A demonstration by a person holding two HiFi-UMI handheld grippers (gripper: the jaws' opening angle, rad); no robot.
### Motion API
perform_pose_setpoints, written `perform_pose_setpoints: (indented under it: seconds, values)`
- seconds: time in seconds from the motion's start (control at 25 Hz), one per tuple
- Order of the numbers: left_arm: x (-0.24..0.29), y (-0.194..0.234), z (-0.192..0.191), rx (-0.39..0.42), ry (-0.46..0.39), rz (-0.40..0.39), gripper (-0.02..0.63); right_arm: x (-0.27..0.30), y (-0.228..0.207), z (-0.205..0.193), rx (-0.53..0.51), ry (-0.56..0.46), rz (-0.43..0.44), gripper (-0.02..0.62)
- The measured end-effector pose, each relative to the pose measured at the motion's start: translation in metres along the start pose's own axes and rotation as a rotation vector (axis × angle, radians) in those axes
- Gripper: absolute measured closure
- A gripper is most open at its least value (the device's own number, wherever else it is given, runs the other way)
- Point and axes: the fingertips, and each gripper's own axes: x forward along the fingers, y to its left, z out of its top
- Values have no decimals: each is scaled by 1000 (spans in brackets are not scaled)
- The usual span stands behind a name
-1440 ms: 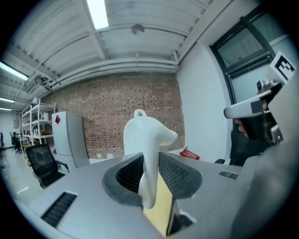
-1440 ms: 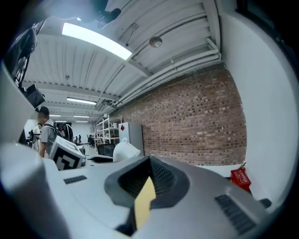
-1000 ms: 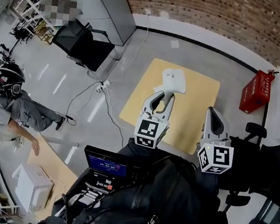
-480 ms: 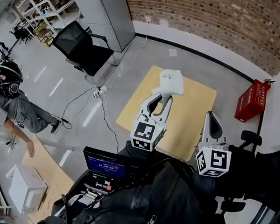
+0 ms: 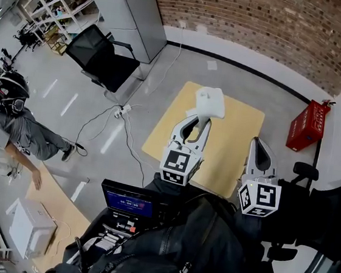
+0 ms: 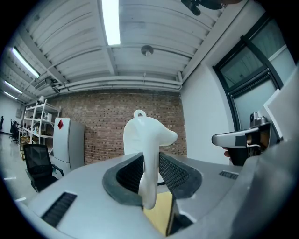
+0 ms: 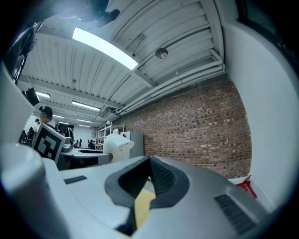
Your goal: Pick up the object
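Observation:
The object is a white plastic figure (image 5: 210, 100) with a small loop on top. My left gripper (image 5: 200, 116) is shut on its lower part and holds it up in the air above the yellow mat (image 5: 237, 140). In the left gripper view the figure (image 6: 148, 135) stands upright between the black pads of that gripper (image 6: 150, 158), its head well past the tips. My right gripper (image 5: 259, 150) hangs to the right, apart from the figure. Its tips meet with nothing between them (image 7: 148, 164). From the right gripper view the figure (image 7: 117, 145) shows off to the left.
The yellow mat lies on the grey floor below a brick wall. A red crate (image 5: 305, 127) stands at the right, and a black chair (image 5: 100, 54) and grey cabinet (image 5: 135, 12) at the back left. Cables (image 5: 108, 116) cross the floor. A person (image 5: 12, 127) is at the far left.
The head view has shifted slightly. Both grippers and the white figure keep their places relative to each other.

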Motion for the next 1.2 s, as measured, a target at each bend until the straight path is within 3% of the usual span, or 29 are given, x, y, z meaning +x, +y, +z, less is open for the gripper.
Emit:
perform_pose_setpoints:
  seconds: [1.2]
  values:
    - [1,1,-13,-14,36,-7,495,3,0,-12,15,28,-9,591]
